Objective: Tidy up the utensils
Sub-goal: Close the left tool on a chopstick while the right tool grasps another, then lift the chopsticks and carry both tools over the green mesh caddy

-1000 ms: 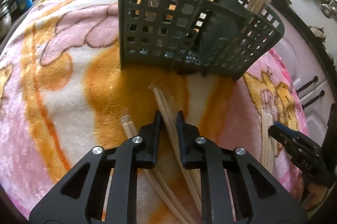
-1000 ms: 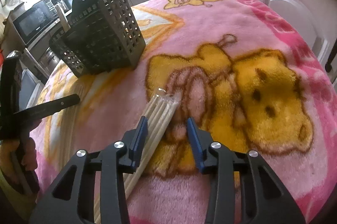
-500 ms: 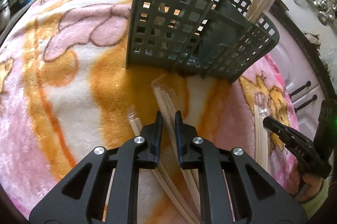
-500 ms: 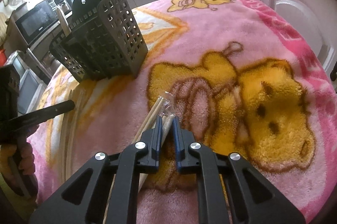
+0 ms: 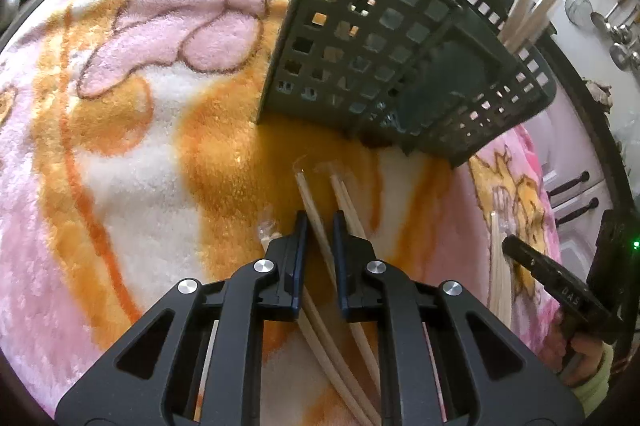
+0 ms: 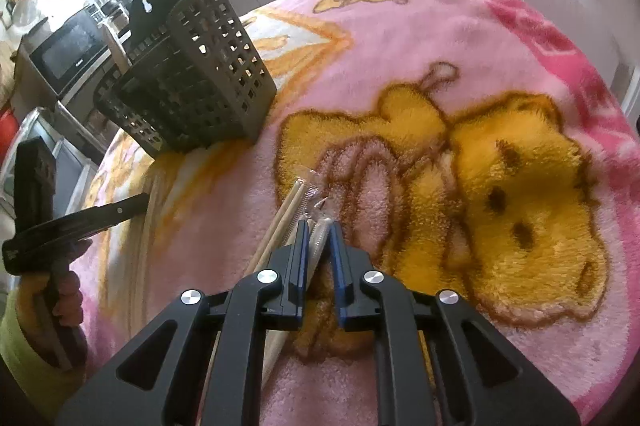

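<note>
While the left wrist view shows a wrapped chopstick pair [image 5: 310,203] running up between the left gripper's [image 5: 319,222] nearly shut fingers, pinched there, only the right wrist view shows the right gripper [image 6: 319,232], whose fingers have just closed onto another clear-wrapped pair [image 6: 318,238]. A bare pair [image 6: 280,222] lies just left of those fingers. Beyond both sets of fingertips stands the dark slotted utensil holder [image 5: 384,65] on the pink-and-orange blanket [image 5: 140,145] covering the bench. From the left view, chopsticks stand in its far compartments [image 5: 528,9]; the right view shows a microwave [image 6: 68,53] behind it. Each view catches the opposite gripper at its edge, hand beneath.
</note>
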A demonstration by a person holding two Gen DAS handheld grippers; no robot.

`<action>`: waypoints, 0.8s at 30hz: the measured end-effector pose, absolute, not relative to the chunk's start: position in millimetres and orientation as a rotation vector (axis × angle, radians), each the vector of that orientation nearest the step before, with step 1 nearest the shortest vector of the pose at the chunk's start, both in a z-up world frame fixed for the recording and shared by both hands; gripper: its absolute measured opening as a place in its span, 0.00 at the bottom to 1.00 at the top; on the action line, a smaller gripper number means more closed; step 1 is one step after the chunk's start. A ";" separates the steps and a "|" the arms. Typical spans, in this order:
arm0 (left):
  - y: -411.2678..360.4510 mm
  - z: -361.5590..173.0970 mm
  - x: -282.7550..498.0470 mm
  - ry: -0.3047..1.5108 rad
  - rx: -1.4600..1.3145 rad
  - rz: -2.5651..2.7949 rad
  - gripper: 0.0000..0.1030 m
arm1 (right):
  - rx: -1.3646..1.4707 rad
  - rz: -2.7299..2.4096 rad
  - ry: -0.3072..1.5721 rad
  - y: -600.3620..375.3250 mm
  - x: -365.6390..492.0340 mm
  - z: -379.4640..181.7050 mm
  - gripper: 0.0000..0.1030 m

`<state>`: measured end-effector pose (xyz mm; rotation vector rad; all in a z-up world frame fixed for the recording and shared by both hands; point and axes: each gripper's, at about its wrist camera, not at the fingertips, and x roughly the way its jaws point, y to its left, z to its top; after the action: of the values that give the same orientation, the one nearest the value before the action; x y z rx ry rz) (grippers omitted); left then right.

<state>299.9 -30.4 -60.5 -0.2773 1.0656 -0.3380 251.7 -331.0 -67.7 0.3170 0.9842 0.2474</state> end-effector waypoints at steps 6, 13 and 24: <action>-29.0 -54.1 301.5 1.034 -0.302 -0.335 0.04 | 0.328 0.249 0.963 -334.9 251.5 -63.9 0.07; -35.1 -13.8 288.1 0.919 -0.253 -0.363 0.03 | 0.310 0.235 0.886 -340.7 243.4 -40.8 0.06; -46.8 7.9 279.2 0.863 -0.199 -0.378 0.01 | 0.323 0.217 0.951 -335.7 250.5 -51.1 0.06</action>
<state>279.2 -46.8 7.9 -0.1990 0.8631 -0.3783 250.5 -335.7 -51.1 0.3226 0.9514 0.2171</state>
